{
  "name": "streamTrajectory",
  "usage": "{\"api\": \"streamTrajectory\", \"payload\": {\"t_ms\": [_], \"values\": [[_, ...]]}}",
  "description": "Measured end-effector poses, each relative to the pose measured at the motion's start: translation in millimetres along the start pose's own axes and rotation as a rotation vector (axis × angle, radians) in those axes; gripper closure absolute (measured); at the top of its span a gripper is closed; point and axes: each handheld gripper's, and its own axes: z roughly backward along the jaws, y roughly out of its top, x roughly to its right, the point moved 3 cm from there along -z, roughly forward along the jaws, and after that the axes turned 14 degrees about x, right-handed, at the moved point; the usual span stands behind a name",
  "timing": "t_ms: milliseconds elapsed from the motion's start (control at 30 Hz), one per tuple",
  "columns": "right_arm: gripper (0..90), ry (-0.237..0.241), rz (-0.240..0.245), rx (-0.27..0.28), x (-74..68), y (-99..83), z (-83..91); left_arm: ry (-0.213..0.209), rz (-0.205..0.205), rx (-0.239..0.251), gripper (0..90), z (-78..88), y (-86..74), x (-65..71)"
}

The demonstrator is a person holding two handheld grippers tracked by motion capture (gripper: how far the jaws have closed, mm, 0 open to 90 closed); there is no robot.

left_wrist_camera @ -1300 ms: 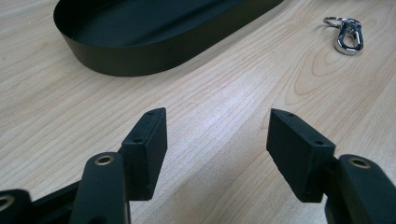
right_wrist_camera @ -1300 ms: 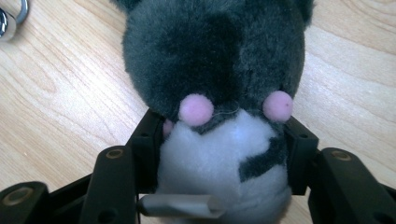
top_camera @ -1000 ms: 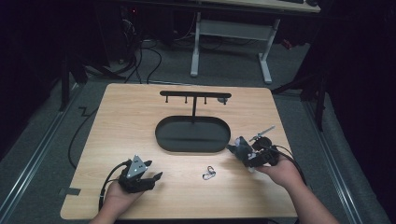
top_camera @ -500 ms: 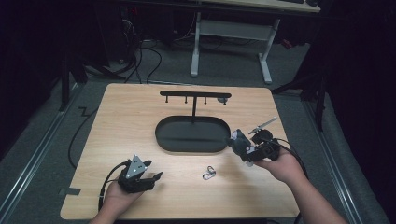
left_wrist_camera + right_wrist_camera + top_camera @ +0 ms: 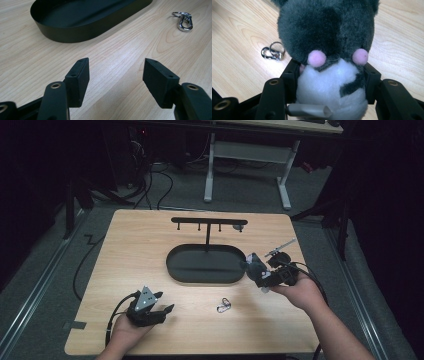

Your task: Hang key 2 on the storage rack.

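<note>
While the left gripper (image 5: 161, 311) sits low at the near left of the pale wooden table (image 5: 130, 255), exactly where it was a second ago, all the action is on the right. The right gripper (image 5: 254, 268) has come up off the table since the earlier frame, and it is carrying a small plush toy with dark grey fur, a white belly and two pink pom-pom spots (image 5: 329, 50). In the right gripper view the jaws press on either side of that white belly, so the hold is firm. From the high view, the toy now hangs in the air just off the right end of the black oval metal tray (image 5: 195, 275), where a second ago it sat lower and nearer the table's right edge.

Over to the left gripper view: the jaws stand apart with nothing between them, just bare wood grain below. Ahead of them lies the tray's dark wall (image 5: 82, 32), and off to the right a small silver metal clip on a key ring (image 5: 184, 21) lies flat on the table, in the same spot as before, between the two hands. Behind the tray, the black T-shaped hook stand (image 5: 209, 224) stands upright, unchanged.
</note>
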Motion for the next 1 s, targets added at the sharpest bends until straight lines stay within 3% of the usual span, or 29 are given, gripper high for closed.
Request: {"api": "streamTrajectory", "payload": {"t_ms": [300, 433, 633, 1000], "values": [[47.0, 0.017, -0.001, 0.005, -4.0, 17.4, -0.2, -0.014, 0.022, 0.016, 38.9, 2.4, 0.9, -0.8], [47.0, 0.007, -0.001, -0.019, -7.7, 28.8, -2.7, -0.017, -0.004, 0.019, 38.9, 3.0, 3.3, 2.2], [46.9, -0.003, -0.004, -0.014, -7.2, 45.3, -2.7, -0.027, -0.01, 0.009, 38.9, 1.9, 3.1, 3.2], [46.9, -0.016, -0.019, 0.032, -3.7, 70.6, 3.2, -0.02, 0.009, 0.02, 38.9, 6.4, 2.6, 0.6]]}}
